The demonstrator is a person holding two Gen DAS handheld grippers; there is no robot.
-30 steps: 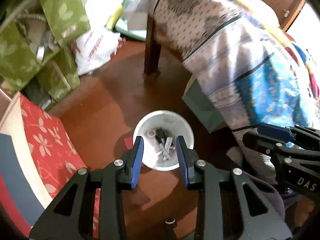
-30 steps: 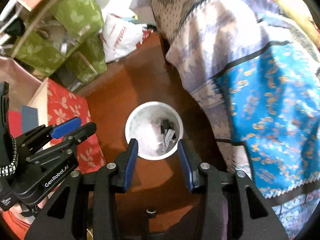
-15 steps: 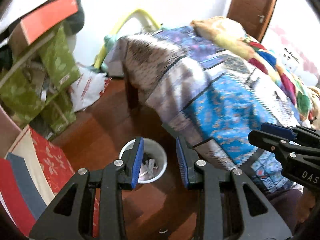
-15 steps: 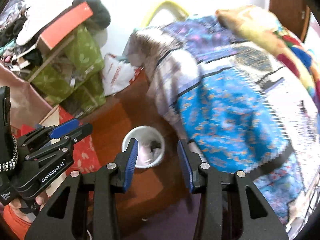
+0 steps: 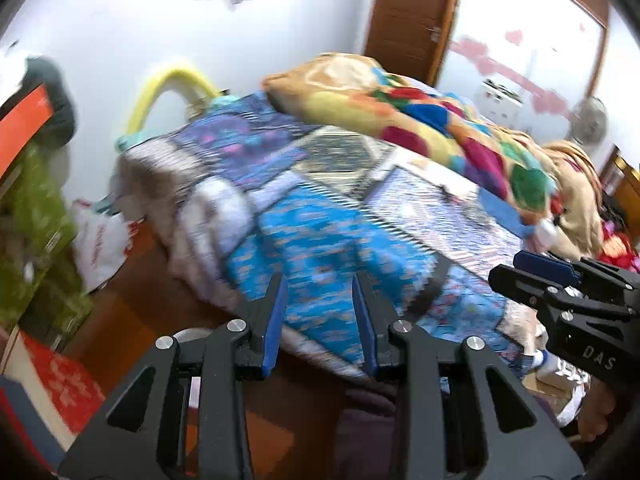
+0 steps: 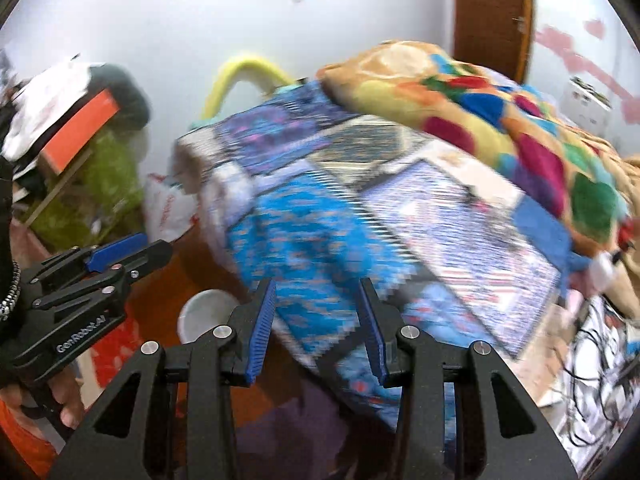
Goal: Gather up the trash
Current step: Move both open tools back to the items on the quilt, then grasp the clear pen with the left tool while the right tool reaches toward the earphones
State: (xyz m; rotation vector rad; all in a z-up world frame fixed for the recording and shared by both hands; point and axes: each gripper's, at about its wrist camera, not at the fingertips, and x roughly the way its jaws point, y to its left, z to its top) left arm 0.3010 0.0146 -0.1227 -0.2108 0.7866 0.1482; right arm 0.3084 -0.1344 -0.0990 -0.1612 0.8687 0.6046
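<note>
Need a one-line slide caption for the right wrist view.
Empty right hand-held gripper points over the quilt-covered bed; white bin at lower left.

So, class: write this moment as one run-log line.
left gripper: open, empty | right gripper: open, empty | white bin: on floor beside bed

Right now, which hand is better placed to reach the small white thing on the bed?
Probably right: the right gripper, open and empty, is nearer the white thing than the left gripper.

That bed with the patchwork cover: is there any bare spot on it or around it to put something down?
The patchwork bedspread lies flat and bare at its near corner, bordered by the colourful blanket heaped behind. A strip of wooden floor is open between the bed and the green bags, by the white bin. The cables are cluttered.
</note>
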